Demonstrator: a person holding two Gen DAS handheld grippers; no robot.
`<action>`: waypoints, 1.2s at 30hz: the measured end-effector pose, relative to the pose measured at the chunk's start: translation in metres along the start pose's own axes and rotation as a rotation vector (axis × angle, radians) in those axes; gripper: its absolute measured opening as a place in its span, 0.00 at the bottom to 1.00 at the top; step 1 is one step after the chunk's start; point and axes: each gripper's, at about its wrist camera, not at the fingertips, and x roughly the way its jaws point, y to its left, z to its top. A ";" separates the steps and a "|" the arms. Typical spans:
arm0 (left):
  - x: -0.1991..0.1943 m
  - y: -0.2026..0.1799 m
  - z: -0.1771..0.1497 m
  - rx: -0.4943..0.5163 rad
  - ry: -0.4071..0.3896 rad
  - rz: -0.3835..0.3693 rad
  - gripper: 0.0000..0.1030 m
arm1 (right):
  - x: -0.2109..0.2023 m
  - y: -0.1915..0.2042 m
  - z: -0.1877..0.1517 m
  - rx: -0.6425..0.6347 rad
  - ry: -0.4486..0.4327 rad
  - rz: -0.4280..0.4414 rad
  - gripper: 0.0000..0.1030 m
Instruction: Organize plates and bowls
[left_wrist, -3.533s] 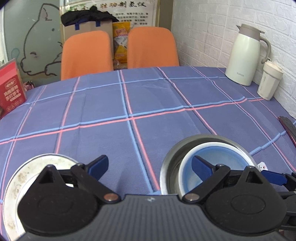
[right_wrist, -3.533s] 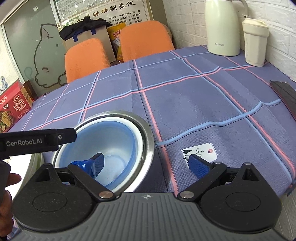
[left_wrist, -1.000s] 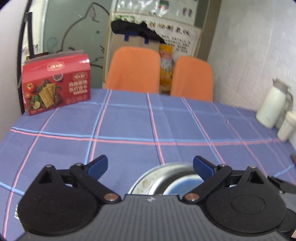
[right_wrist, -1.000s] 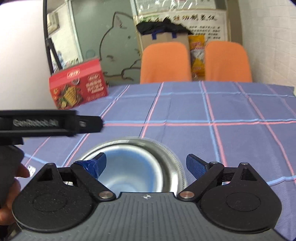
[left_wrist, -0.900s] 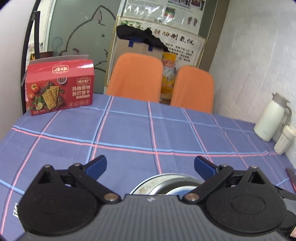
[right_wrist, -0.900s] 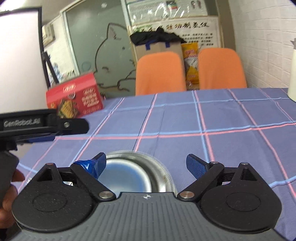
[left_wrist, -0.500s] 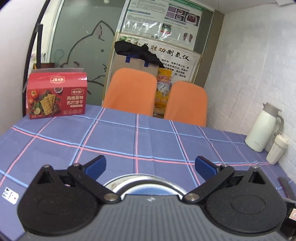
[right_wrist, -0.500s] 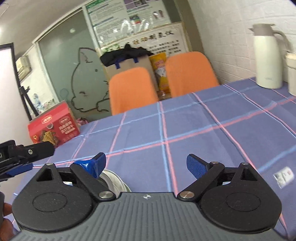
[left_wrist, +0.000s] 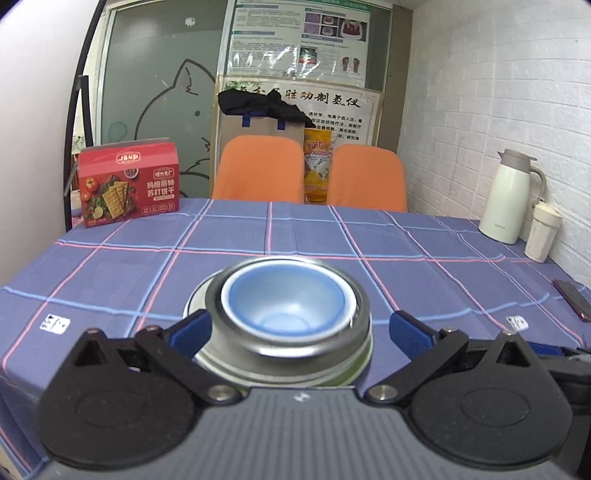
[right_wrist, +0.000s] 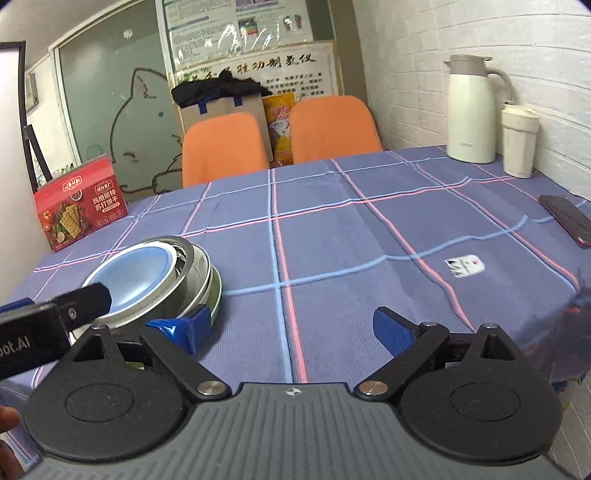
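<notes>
My left gripper (left_wrist: 298, 326) is spread wide around the stack, its blue fingertips (left_wrist: 192, 330) flanking the steel bowl (left_wrist: 288, 350) without pinching it. The blue bowl (left_wrist: 286, 306) sits nested inside the steel bowl, which rests on a metal plate (left_wrist: 195, 301) near the desk's (left_wrist: 424, 266) near-left edge. My right gripper (right_wrist: 291, 328) hangs spread and empty just right of the stack. At the desk's far right corner I see a white thermos (right_wrist: 471, 110) and cup (right_wrist: 519, 140); a red cracker box (left_wrist: 129, 186) stands at the far left corner.

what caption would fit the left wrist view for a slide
Open left tool straddling a blue bowl nested in a steel bowl on a plaid tablecloth.
</notes>
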 end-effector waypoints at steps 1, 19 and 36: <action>-0.006 -0.001 -0.004 0.010 -0.004 -0.002 0.99 | -0.005 -0.002 -0.003 0.004 -0.004 -0.008 0.80; -0.078 -0.005 -0.039 0.078 -0.059 0.094 0.99 | -0.092 0.014 -0.036 -0.125 -0.095 -0.072 0.80; -0.077 -0.004 -0.043 0.093 -0.030 0.137 0.99 | -0.088 0.023 -0.044 -0.116 -0.054 -0.025 0.80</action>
